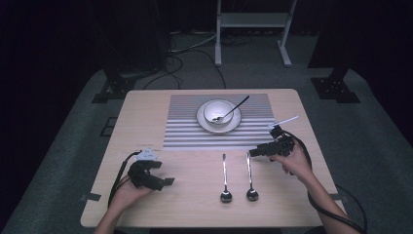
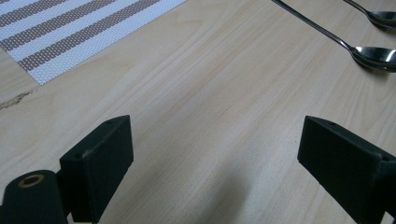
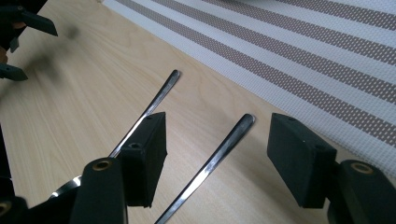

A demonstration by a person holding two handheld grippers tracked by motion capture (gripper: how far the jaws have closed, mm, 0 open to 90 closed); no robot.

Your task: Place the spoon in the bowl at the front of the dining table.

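Spoon (image 1: 250,176) nearer the right gripper (image 1: 263,150) lies on bare table (image 1: 195,204) below the striped placemat (image 1: 185,131), handle tip toward the mat and between that gripper's spread, empty jaws; left gripper (image 1: 163,173), also spread empty, sits well apart.

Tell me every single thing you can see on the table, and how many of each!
table: 1, light wood, middle of the high view
placemat: 1, grey-and-white stripes, far half of the table
plate: 1, pale, on the placemat
bowl: 1, white, on the plate
spoon in bowl: 1, dark, handle leaning to the far right
spoons on table: 2, shiny metal, side by side near the front edge
left gripper: 1, black, open, above bare wood
right gripper: 1, black, open, by the right spoon's handle tip
hands: 2, holding the grippers
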